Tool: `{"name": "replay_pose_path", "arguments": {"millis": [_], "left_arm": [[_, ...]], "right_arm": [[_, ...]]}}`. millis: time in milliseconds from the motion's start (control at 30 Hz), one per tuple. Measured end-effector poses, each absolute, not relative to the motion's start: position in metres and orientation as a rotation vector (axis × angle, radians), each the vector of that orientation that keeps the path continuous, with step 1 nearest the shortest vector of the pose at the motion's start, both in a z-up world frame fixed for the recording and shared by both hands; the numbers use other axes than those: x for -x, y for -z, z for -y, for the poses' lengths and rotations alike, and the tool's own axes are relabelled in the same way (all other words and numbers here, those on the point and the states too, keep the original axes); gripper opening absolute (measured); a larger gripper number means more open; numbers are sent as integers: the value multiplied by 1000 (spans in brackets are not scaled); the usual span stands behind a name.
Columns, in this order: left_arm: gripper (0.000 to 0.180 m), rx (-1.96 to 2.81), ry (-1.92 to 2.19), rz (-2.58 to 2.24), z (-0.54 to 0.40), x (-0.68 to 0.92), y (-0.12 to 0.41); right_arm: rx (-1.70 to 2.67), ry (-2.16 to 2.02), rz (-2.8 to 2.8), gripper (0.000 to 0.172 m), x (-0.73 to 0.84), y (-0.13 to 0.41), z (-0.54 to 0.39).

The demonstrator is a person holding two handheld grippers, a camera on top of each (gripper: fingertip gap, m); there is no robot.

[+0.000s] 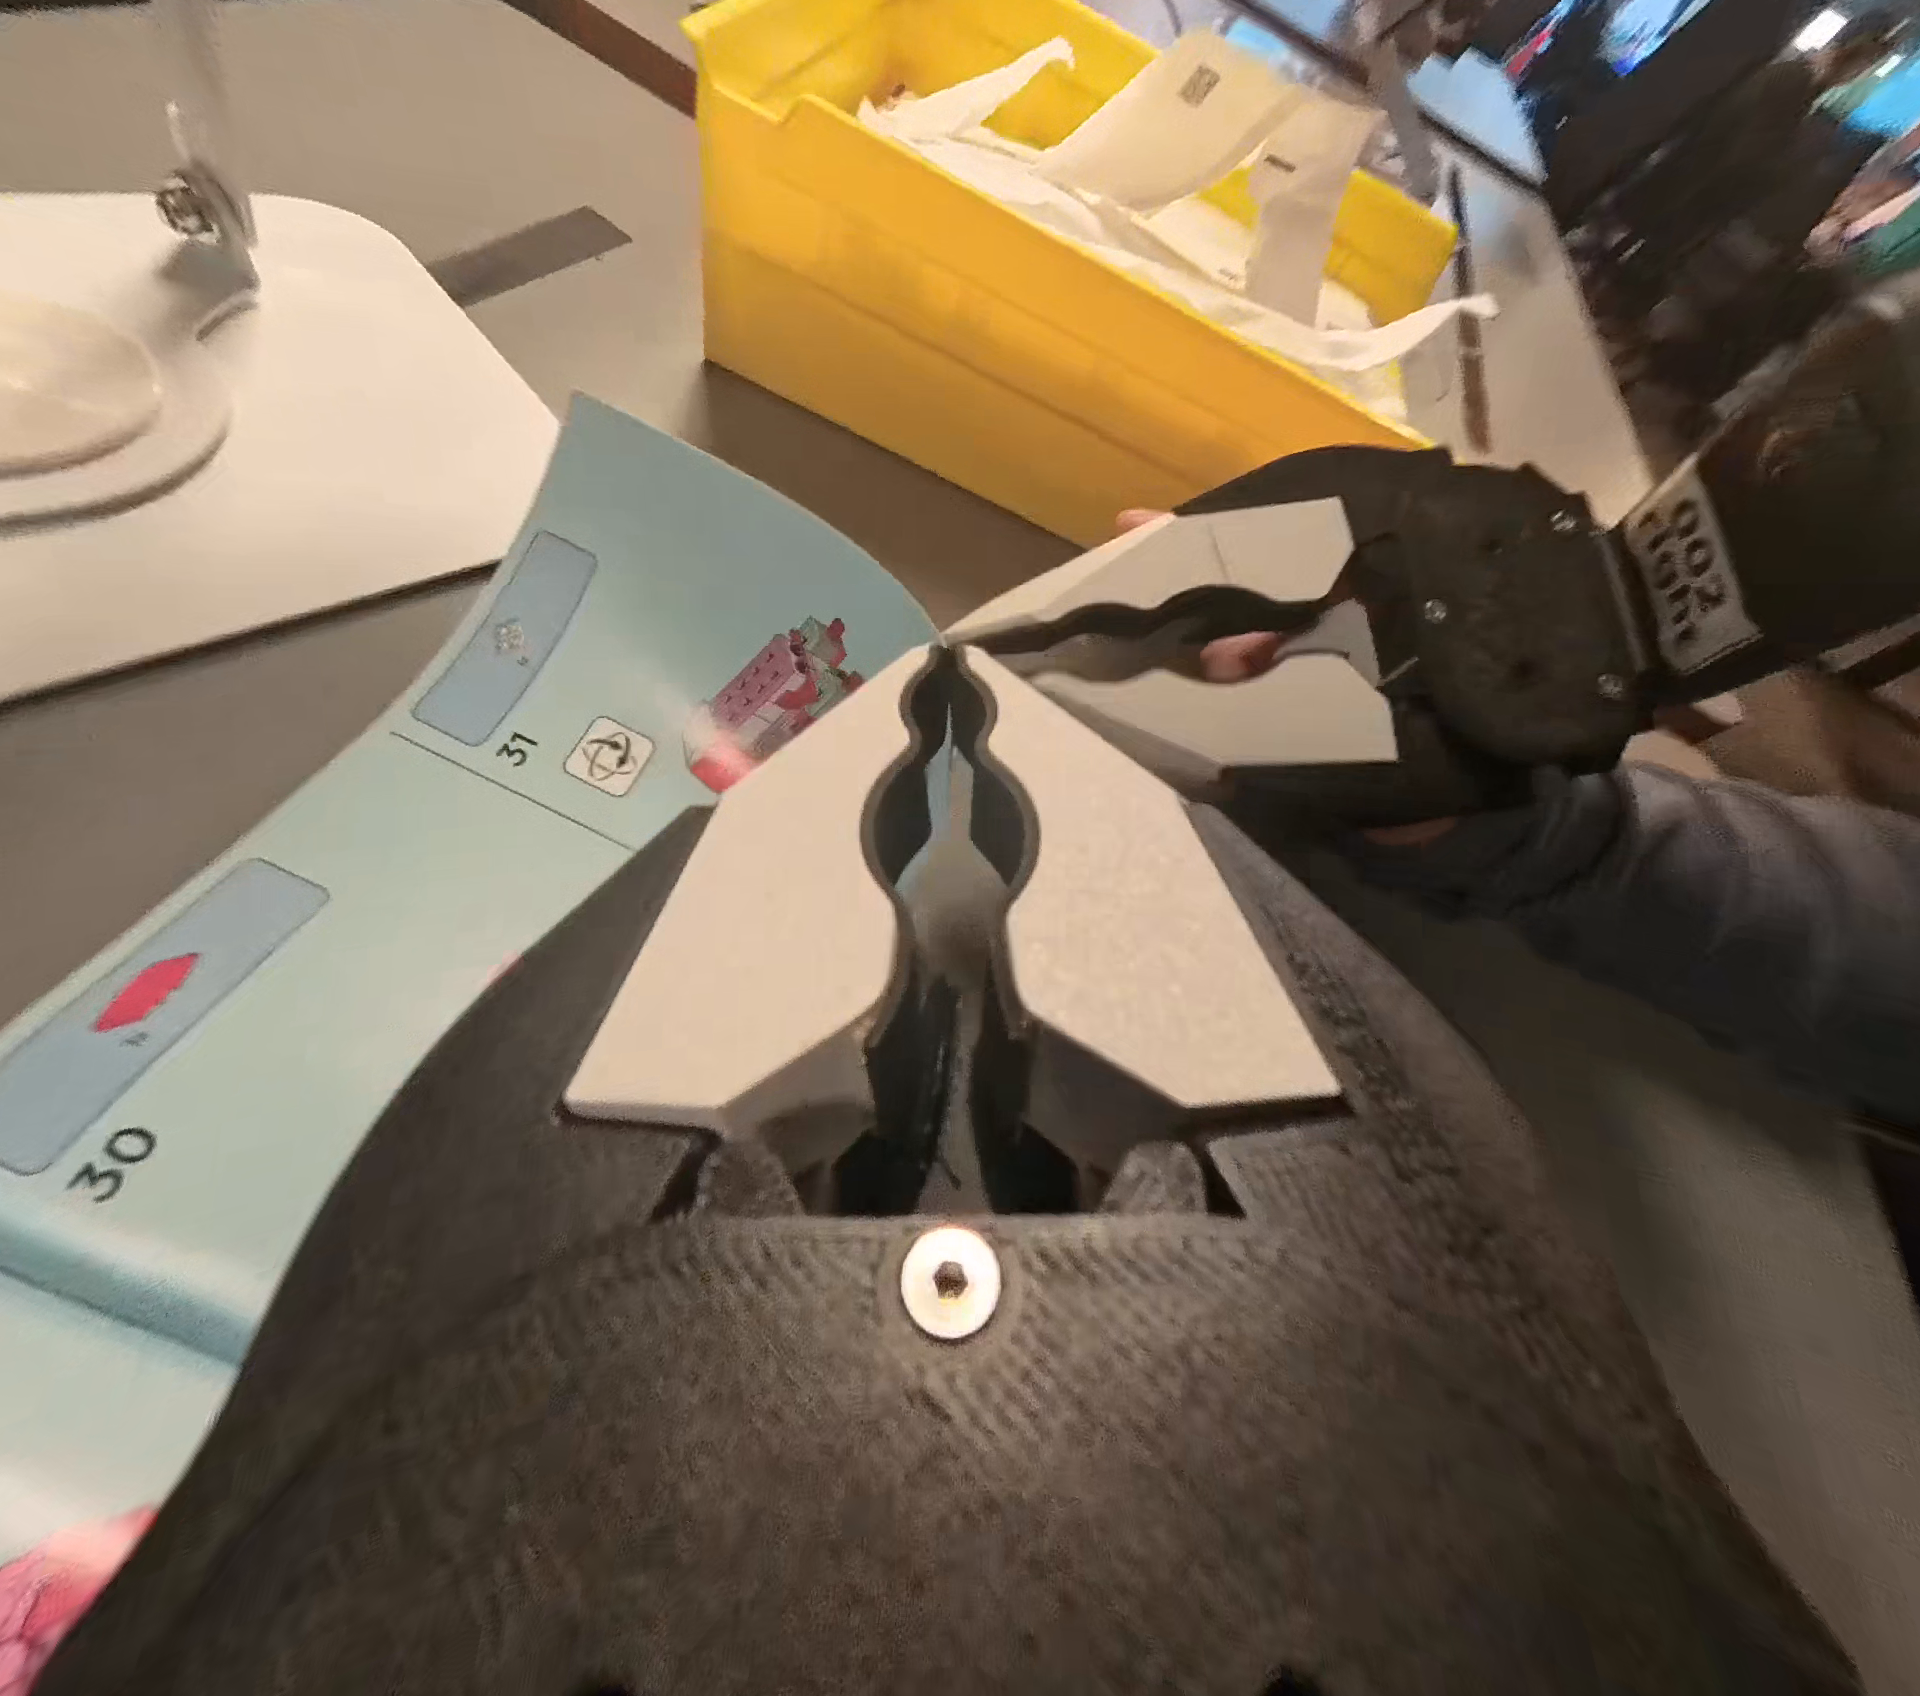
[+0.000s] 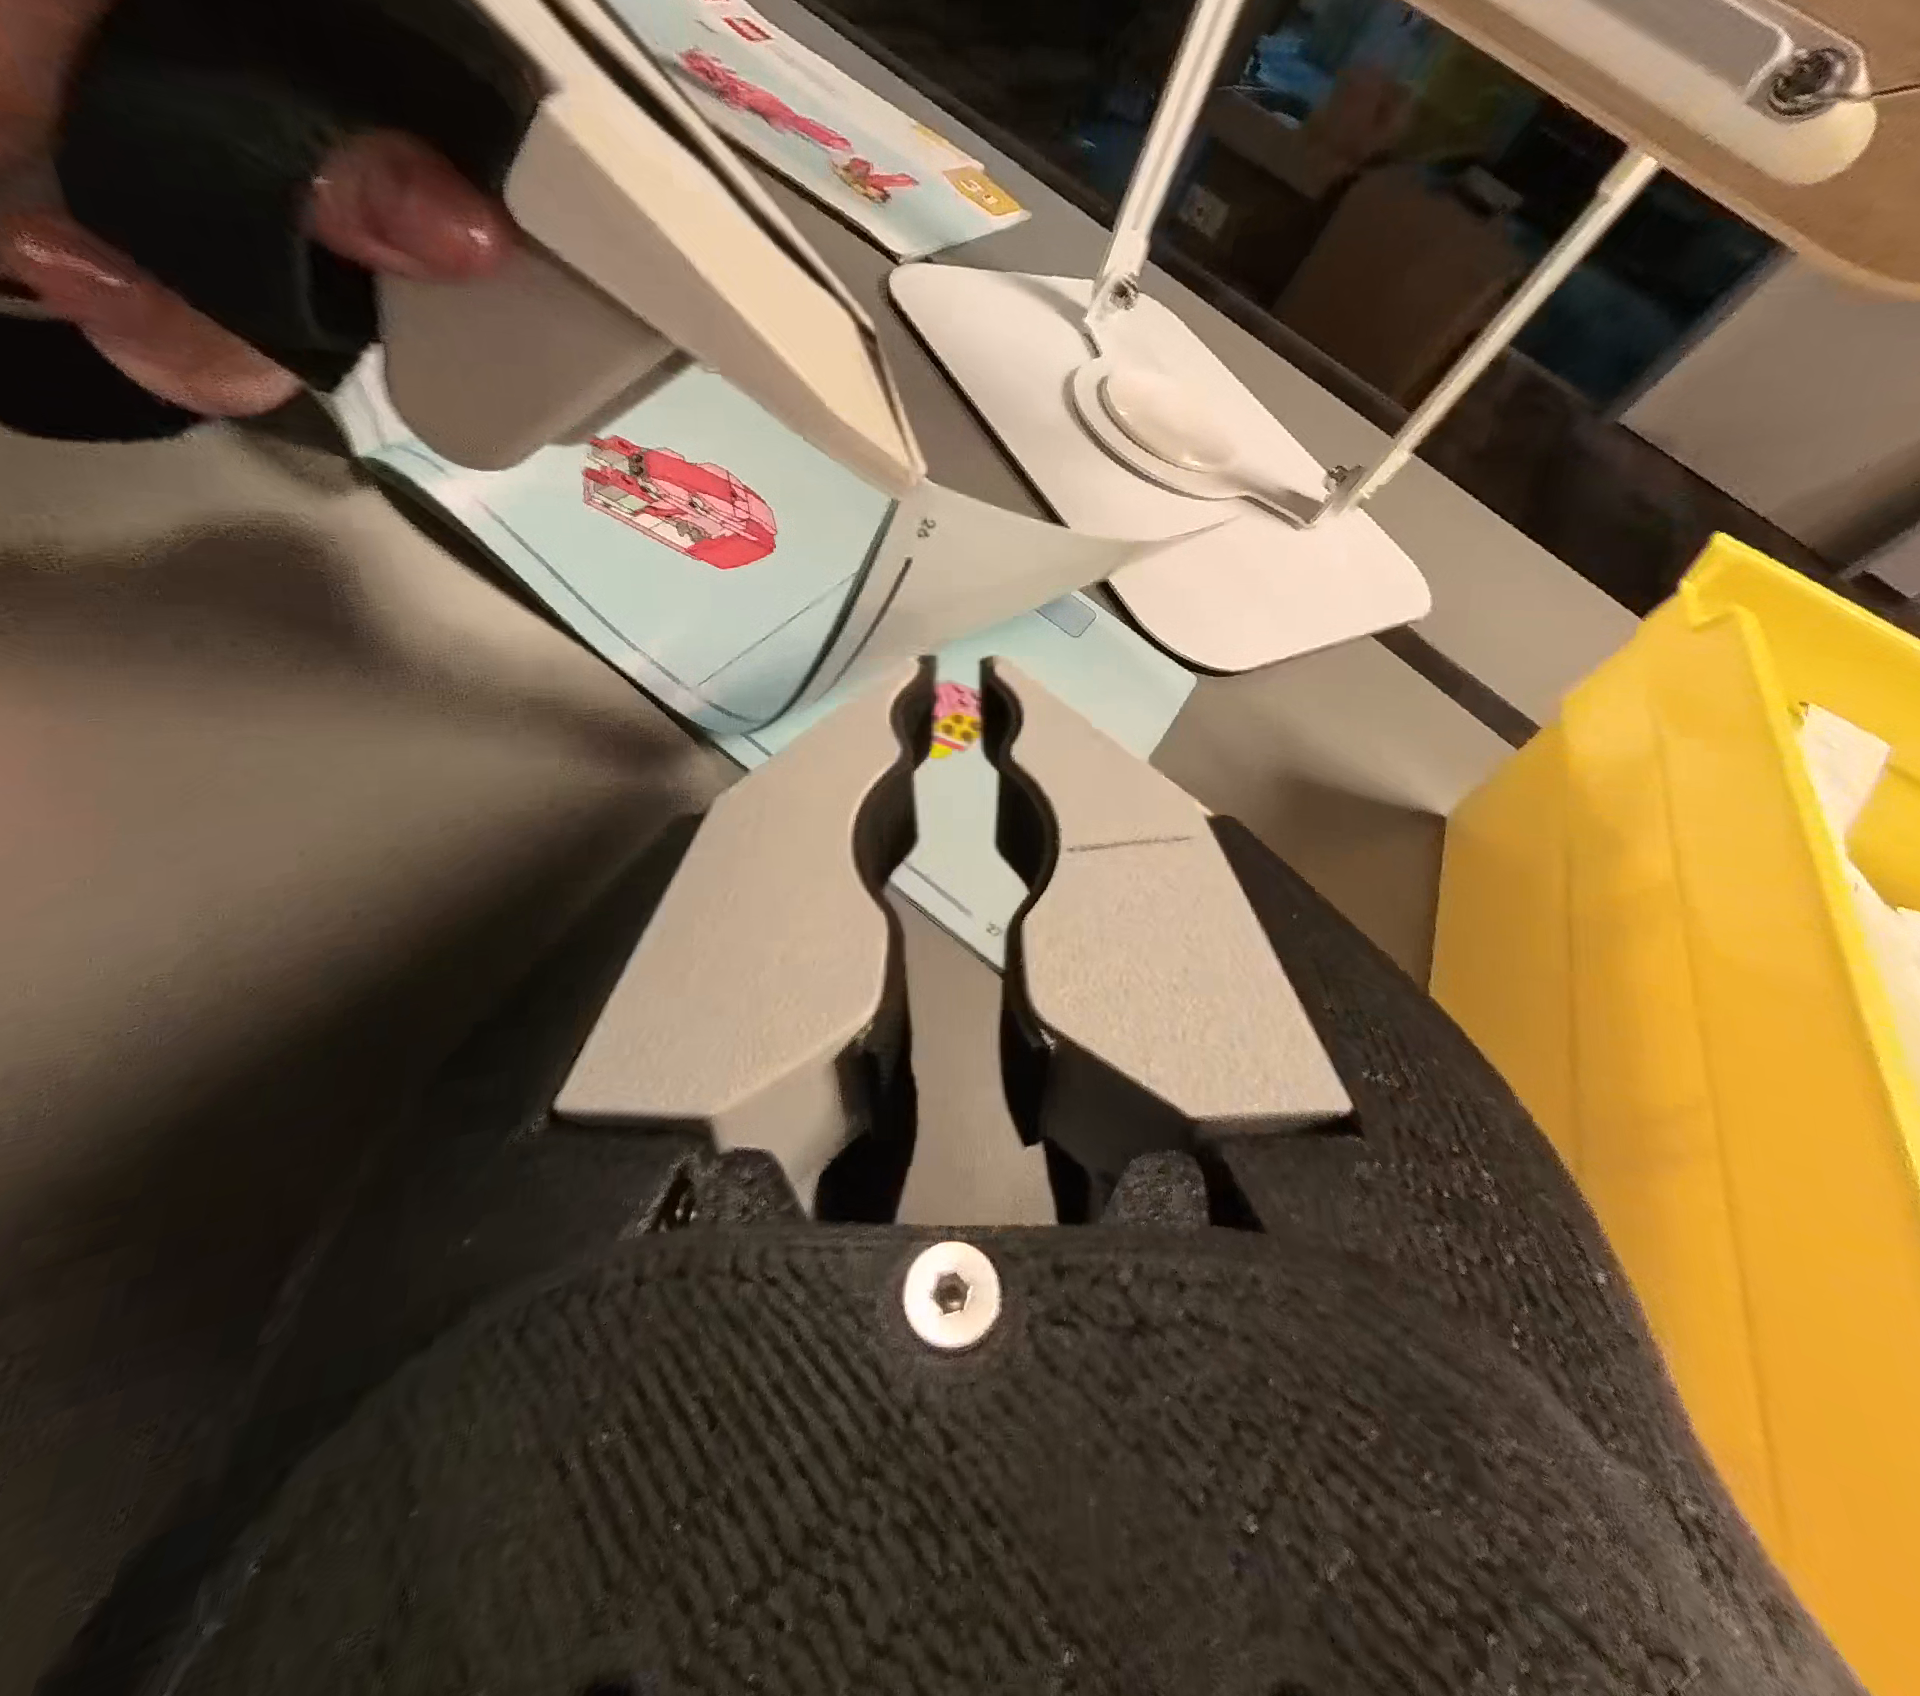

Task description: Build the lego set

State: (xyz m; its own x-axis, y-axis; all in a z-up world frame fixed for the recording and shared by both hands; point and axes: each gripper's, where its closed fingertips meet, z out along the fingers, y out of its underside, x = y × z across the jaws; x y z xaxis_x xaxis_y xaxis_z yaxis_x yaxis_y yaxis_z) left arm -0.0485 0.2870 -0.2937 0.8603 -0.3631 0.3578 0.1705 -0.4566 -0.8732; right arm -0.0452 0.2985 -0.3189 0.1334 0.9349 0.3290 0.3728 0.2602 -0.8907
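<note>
A light blue instruction booklet [image 1: 416,867] with pictures of pink brick models lies open on the grey table [image 1: 520,88]. My left gripper [image 1: 945,659] is shut on the corner of one of its pages and holds the page curled up off the booklet. In the right wrist view the left gripper [image 2: 906,474] pinches that lifted page [image 2: 997,566] above the open booklet [image 2: 707,607]. My right gripper [image 2: 956,672] is slightly open and holds nothing. Its tips are just below the page's lower edge. In the left wrist view the right gripper [image 1: 951,633] points at the left gripper's tips.
A yellow bin [image 1: 935,316] full of white paper scraps stands behind the booklet; it is at the right in the right wrist view [image 2: 1662,919]. A white stand base [image 1: 260,420] with thin clear struts sits at the left. A second booklet [image 2: 831,119] lies farther off. The tips of both grippers are at nearly the same place.
</note>
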Motion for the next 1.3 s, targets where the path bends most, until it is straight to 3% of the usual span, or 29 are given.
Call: {"name": "replay_pose_path", "arguments": {"millis": [200, 433, 667, 933, 1300], "left_arm": [[0, 1860, 792, -75, -284, 53, 284], [0, 1821, 907, -106, -281, 42, 281], [0, 1811, 1005, -112, -280, 34, 285], [0, 1804, 1022, -125, -279, 30, 285], [0, 1773, 1042, -48, -282, 39, 286]], "right_arm": [[1273, -752, 1507, 41, 50, 319, -282], [1259, -752, 1518, 42, 53, 319, -277], [1262, -767, 1570, 35, 54, 324, -272], [1272, -662, 1515, 8, 54, 324, -282], [1296, -626, 1451, 1, 52, 321, -290]]}}
